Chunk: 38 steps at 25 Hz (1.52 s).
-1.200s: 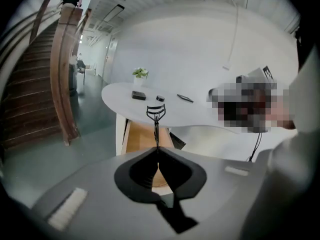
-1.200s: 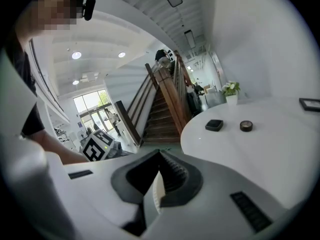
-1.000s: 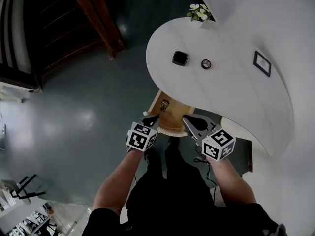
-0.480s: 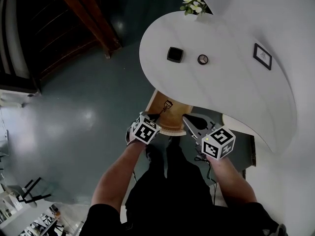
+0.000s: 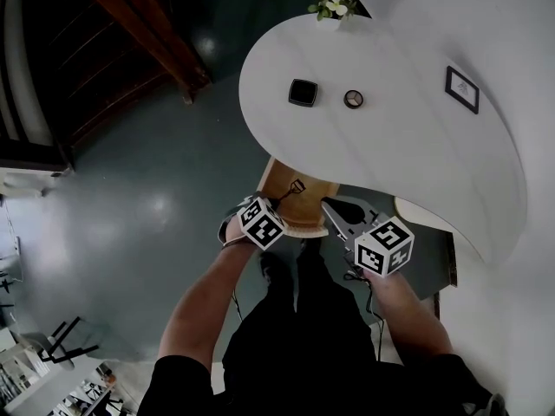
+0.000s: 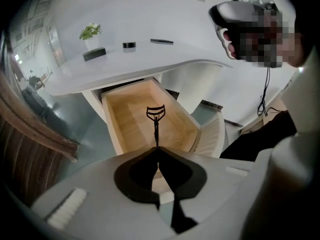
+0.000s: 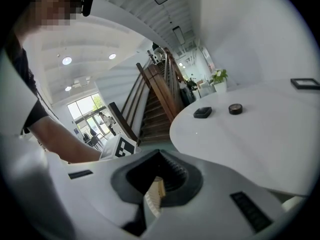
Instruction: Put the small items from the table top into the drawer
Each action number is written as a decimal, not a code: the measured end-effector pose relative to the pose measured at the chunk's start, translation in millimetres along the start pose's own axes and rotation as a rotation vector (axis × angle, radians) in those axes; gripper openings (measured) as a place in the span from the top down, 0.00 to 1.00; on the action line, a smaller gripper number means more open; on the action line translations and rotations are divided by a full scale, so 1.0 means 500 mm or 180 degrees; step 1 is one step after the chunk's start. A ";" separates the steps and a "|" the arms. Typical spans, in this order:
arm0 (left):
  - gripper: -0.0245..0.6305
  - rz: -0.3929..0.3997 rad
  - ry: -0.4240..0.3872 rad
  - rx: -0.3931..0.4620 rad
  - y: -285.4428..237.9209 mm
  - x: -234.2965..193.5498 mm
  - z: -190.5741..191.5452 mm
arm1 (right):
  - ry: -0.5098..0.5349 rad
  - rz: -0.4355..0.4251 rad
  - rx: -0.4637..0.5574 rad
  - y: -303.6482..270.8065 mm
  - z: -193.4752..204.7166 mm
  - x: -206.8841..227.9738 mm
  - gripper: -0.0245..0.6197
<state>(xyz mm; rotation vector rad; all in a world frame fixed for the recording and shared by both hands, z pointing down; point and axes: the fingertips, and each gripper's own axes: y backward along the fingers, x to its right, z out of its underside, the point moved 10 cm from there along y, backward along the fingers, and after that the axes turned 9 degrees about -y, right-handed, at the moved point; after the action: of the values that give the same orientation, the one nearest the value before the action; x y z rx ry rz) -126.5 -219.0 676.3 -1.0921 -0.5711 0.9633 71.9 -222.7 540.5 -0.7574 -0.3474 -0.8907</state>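
An open wooden drawer [image 5: 276, 180] [image 6: 131, 126] sticks out from under the white curved table [image 5: 408, 154]. My left gripper [image 5: 279, 203] [image 6: 157, 148] is shut on the handle of a black eyelash curler [image 5: 295, 186] [image 6: 155, 114], which hangs over the drawer's inside. On the table top lie a black square item [image 5: 303, 92] [image 7: 202, 112] and a small round item [image 5: 352, 99] [image 7: 235, 109]. My right gripper [image 5: 330, 209] [image 7: 159, 153] stands shut by the drawer's front right corner, holding nothing that I can see.
A framed picture [image 5: 461, 88] [image 7: 305, 83] lies further right on the table, and a potted flower [image 5: 328, 1] [image 6: 89, 32] stands at its far end. A dark wooden staircase [image 5: 139, 24] rises to the left over the grey-green floor [image 5: 130, 198].
My left gripper has shifted slightly forward and to the right with the curler still in it. The right gripper has stayed by the drawer's corner.
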 end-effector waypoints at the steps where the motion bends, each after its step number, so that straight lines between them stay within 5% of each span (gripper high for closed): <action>1: 0.94 0.0005 -0.0060 -0.0069 -0.006 -0.001 0.003 | -0.0008 0.0003 0.0006 0.000 0.002 0.000 0.94; 12: 0.94 0.0115 -0.0504 -0.0519 -0.050 -0.002 -0.009 | -0.0072 0.0043 0.0035 0.016 0.012 0.021 0.94; 25: 0.93 0.0083 -0.0741 -0.0769 -0.069 0.000 -0.011 | -0.0153 0.0062 0.0064 0.029 0.032 0.034 0.94; 33: 0.93 0.0051 -0.0591 -0.0600 -0.055 0.002 -0.004 | -0.0159 0.0068 0.0094 0.037 0.040 0.031 0.94; 38: 0.84 -0.0272 -0.0261 -0.0086 0.018 -0.006 -0.012 | -0.0110 0.0093 0.0099 0.039 0.039 0.021 0.94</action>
<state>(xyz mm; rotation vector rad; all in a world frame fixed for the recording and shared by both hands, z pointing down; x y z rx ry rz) -126.6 -223.3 665.8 -1.0473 -0.6944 0.9313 94.7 -206.7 551.4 -0.7480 -0.3789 -0.8436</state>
